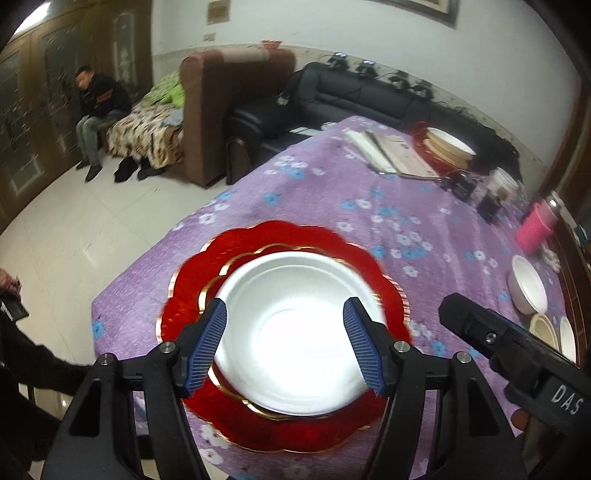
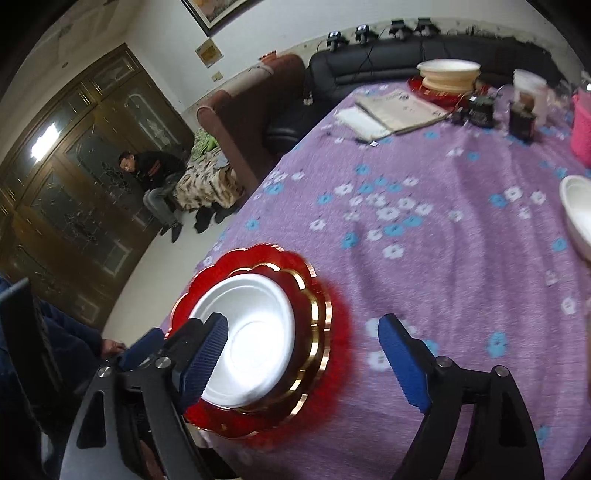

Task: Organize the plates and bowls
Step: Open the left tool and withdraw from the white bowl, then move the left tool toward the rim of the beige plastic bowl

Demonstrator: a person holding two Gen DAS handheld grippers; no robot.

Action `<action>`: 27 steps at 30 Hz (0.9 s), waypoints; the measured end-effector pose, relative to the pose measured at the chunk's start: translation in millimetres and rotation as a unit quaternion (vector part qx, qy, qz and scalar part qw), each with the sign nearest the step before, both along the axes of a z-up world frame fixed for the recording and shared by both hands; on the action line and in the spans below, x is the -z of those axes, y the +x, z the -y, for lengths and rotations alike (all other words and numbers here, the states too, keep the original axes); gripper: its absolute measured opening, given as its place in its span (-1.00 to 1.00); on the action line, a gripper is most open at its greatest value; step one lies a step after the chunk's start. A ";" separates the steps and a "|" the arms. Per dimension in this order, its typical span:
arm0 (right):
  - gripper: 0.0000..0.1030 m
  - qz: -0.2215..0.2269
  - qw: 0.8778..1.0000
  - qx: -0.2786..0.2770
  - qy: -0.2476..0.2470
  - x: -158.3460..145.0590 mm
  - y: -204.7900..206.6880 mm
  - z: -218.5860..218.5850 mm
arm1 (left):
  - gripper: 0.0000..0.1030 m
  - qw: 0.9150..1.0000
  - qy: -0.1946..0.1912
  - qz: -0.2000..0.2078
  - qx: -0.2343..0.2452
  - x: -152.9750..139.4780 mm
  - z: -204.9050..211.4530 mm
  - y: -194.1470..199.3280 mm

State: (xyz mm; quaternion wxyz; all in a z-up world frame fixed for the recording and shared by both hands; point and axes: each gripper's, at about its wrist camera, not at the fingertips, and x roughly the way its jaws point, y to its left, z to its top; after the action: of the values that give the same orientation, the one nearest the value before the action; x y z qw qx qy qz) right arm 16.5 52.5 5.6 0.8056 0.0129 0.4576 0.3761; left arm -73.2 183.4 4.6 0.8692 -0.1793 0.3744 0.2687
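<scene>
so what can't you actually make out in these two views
- White bowl on the red plate, left wrist view: glare washes out its inside, and the left claw covers part of its rim.
- Bowls at the right edge, left wrist view: the frame edge and the other claw's body cut them off.
- Far stack of bowls, right wrist view: too blurred to count.
- Small dark items: too small to identify.

A home, a living room. A brown sofa (image 1: 236, 110) with a blanket (image 1: 144, 136), a black sofa (image 1: 354, 92), big wooden doors (image 2: 74, 177) with glass, a framed picture (image 2: 218, 11) on the wall, a table with a purple flowered cloth (image 1: 332, 192), a person (image 1: 98, 110) sitting.
</scene>
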 end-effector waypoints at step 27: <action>0.76 0.056 0.983 0.175 -0.004 -13.3 1.2 166.4 | 0.32 0.982 0.021 -0.003 0.188 1.3 141.3 67.6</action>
State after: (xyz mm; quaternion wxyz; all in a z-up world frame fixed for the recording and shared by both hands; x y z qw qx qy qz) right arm 17.7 -113.9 18.9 0.8834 0.0687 0.4038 0.2275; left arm -5.6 42.1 3.2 0.9066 -0.0867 0.3985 0.1085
